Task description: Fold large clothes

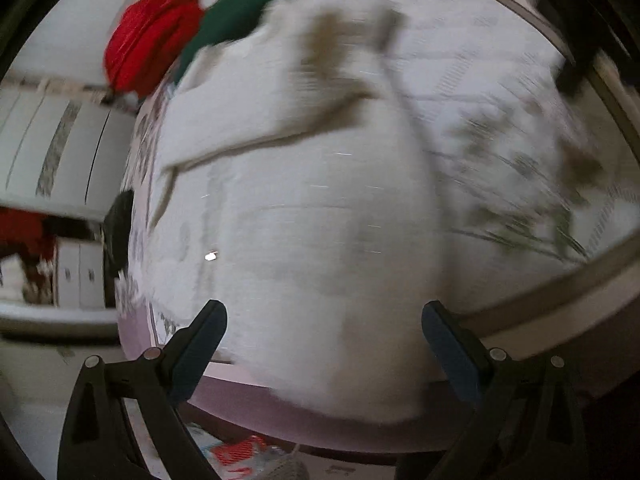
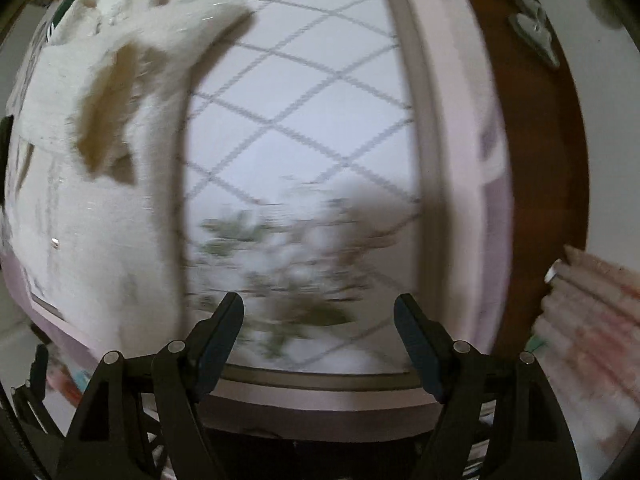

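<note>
Both tongs, left (image 1: pixel 324 344) and right (image 2: pixel 319 334), gaping wide, holding nothing. White garment (image 1: pixel 304 216) lying on bed (image 2: pixel 304 120), looking soft, floppy; gripping hem at 6 o'clock advisable.

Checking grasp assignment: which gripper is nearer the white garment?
Left. The left gripper hovers open right over the white garment; the right gripper is open over bare bedspread, garment off to its left.

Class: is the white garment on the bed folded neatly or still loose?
Loose: the white garment lies rumpled on the bed, its upper part bunched; neither open tool holds it.
</note>
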Tool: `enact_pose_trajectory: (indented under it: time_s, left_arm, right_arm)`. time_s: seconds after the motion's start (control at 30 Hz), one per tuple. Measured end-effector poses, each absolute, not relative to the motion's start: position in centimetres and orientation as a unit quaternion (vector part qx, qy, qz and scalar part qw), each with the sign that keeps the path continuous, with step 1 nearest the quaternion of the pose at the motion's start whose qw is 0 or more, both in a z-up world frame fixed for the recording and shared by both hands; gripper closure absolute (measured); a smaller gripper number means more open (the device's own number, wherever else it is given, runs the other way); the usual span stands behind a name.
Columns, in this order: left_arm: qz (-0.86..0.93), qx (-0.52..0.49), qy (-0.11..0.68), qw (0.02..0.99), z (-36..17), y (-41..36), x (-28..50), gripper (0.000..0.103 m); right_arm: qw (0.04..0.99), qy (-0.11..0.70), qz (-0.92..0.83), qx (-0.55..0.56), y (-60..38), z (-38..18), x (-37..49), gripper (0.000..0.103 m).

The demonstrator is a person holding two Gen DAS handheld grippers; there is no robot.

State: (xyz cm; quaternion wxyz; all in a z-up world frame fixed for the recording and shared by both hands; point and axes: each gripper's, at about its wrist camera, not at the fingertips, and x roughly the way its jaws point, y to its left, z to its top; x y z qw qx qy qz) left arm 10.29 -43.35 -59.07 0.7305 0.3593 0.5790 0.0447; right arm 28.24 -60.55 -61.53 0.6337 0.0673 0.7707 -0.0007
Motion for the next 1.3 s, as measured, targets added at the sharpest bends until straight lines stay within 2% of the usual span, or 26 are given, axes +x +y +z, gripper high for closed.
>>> enact_pose_trajectory:
  time_s: [0.17,0.27,0.33,0.37,0.4,0.43,0.5,0.6,0.63,0.7,0.87,0.93,0.97,1.0,1.03,1.07,1.13,1.3]
  left_arm:
    - [0.079,0.407,0.603,0.682,-64.8,-44.9,10.0,0.002]
    - [0.126,0.400,0.597,0.684,-65.1,-42.9,11.6,0.002]
    - [0.144,0.391,0.597,0.686,-64.7,-41.7,12.6,0.007]
    - [0.144,0.381,0.600,0.689,-64.4,-41.1,13.1,0.013]
    - [0.144,0.373,0.600,0.693,-64.1,-40.6,13.5,0.035]
    - [0.141,0.354,0.604,0.700,-63.6,-40.0,13.9,0.062]
    - [0.129,0.314,0.614,0.713,-62.6,-39.2,14.7,0.087]
    - [0.133,0.297,0.605,0.727,-60.8,-38.9,15.2,0.091]
    - [0.135,0.293,0.602,0.730,-60.3,-38.8,15.4,0.091]
    - [0.140,0.280,0.602,0.735,-59.2,-38.2,15.9,0.091]
    - [0.146,0.264,0.605,0.737,-57.7,-37.0,17.3,0.092]
    - [0.144,0.258,0.609,0.736,-57.3,-36.9,17.7,0.092]
    - [0.143,0.255,0.609,0.737,-57.2,-36.8,17.9,0.092]
    - [0.142,0.249,0.610,0.739,-56.9,-36.5,18.1,0.092]
    - [0.140,0.248,0.610,0.739,-56.9,-36.5,18.3,0.092]
    - [0.137,0.243,0.609,0.743,-56.4,-36.1,18.5,0.092]
    - [0.131,0.231,0.608,0.749,-55.4,-35.6,18.6,0.093]
    - [0.089,0.179,0.609,0.768,-50.1,-33.5,17.2,0.093]
  right_arm:
    - [0.616,0.781,-0.014,0.106,-68.9,-63.9,28.7,0.024]
    - [0.619,0.773,0.007,0.138,-71.3,-65.4,29.3,0.024]
    - [0.621,0.769,0.019,0.150,-73.0,-66.0,29.9,0.024]
    - [0.621,0.766,0.034,0.164,-73.9,-66.1,30.2,0.024]
    - [0.621,0.763,0.045,0.173,-74.5,-67.0,32.4,0.024]
    - [0.623,0.756,0.063,0.192,-75.1,-67.1,33.1,0.024]
    - [0.624,0.735,0.107,0.242,-76.0,-67.2,34.9,0.024]
    - [0.611,0.695,0.174,0.338,-76.6,-67.1,37.0,0.021]
    - [0.605,0.680,0.194,0.367,-76.8,-67.1,38.1,0.013]
    - [0.594,0.659,0.221,0.405,-76.8,-68.0,38.6,0.008]
    - [0.535,0.666,0.243,0.459,-75.1,-71.6,42.1,0.005]
    - [0.511,0.667,0.244,0.484,-71.0,-73.9,41.5,0.005]
    - [0.517,0.664,0.235,0.486,-69.5,-74.9,42.9,0.008]
    - [0.524,0.661,0.231,0.484,-66.9,-75.6,42.2,0.023]
    - [0.537,0.668,0.224,0.464,-66.9,-75.2,42.4,0.064]
    - [0.539,0.676,0.215,0.454,-66.5,-75.0,42.1,0.075]
    - [0.542,0.674,0.199,0.461,-65.4,-75.0,42.2,0.078]
    - [0.583,0.672,0.195,0.412,-65.2,-64.6,38.0,0.081]
